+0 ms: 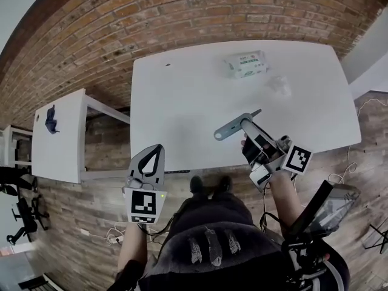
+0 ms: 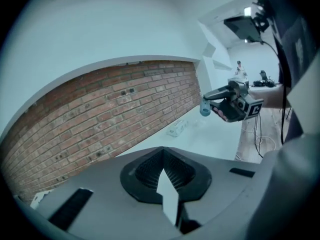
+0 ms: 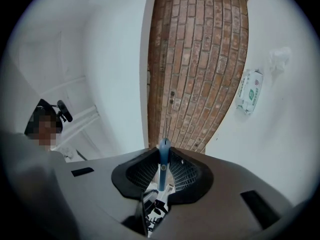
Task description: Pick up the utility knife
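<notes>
Clamping one utility knife, right gripper; left gripper closed, empty.

Utility knife: slim grey-blue metal body with a rounded butt end that has a hole through it; a thin dark tip projects from the other end. It is clamped across its middle by the right gripper and lies on a diagonal in the head view, butt toward lower left, thin tip toward upper right. It sits over the near part of the white bench, apparently lifted clear of it. Right gripper view: the knife is seen edge-on, a narrow blue bar standing upright between the jaws.
</notes>
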`<act>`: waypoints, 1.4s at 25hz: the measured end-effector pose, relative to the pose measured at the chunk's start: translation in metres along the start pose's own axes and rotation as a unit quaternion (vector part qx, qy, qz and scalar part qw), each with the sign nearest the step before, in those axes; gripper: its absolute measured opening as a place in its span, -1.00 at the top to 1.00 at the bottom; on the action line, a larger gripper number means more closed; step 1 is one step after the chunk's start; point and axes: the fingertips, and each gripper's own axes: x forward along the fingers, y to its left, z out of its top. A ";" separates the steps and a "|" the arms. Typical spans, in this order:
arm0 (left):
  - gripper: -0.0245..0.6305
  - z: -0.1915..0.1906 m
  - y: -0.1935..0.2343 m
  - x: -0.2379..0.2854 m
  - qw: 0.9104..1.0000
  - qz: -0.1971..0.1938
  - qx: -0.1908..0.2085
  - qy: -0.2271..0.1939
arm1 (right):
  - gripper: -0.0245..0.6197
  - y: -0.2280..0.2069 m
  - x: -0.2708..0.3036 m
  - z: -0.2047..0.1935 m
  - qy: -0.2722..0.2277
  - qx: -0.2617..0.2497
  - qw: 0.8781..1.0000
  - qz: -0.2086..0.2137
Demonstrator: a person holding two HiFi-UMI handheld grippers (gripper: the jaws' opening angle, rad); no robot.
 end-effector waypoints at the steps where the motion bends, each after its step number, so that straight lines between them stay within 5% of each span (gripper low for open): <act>1: 0.94 0.002 0.001 0.000 1.000 0.003 0.009 -0.004 | 0.71 0.005 0.001 0.003 -0.003 -0.007 1.000 0.002; 9: 0.94 -0.019 0.035 -0.021 0.999 0.010 -0.010 -0.029 | 0.71 0.039 0.033 -0.018 -0.005 -0.045 0.999 0.019; 17: 0.94 -0.016 0.044 -0.018 0.993 -0.063 -0.016 -0.094 | 0.71 0.076 0.036 -0.045 -0.024 -0.095 0.995 -0.033; 27: 0.94 -0.032 0.022 -0.009 0.970 -0.185 -0.064 -0.143 | 0.71 0.104 0.014 -0.089 -0.062 -0.119 0.985 -0.110; 31: 0.94 -0.023 -0.007 -0.009 0.953 -0.248 -0.062 -0.162 | 0.71 0.108 -0.010 -0.093 -0.081 -0.127 0.978 -0.143; 35: 0.94 -0.021 -0.024 -0.010 0.948 -0.270 -0.056 -0.162 | 0.71 0.115 -0.025 -0.094 -0.103 -0.129 0.975 -0.148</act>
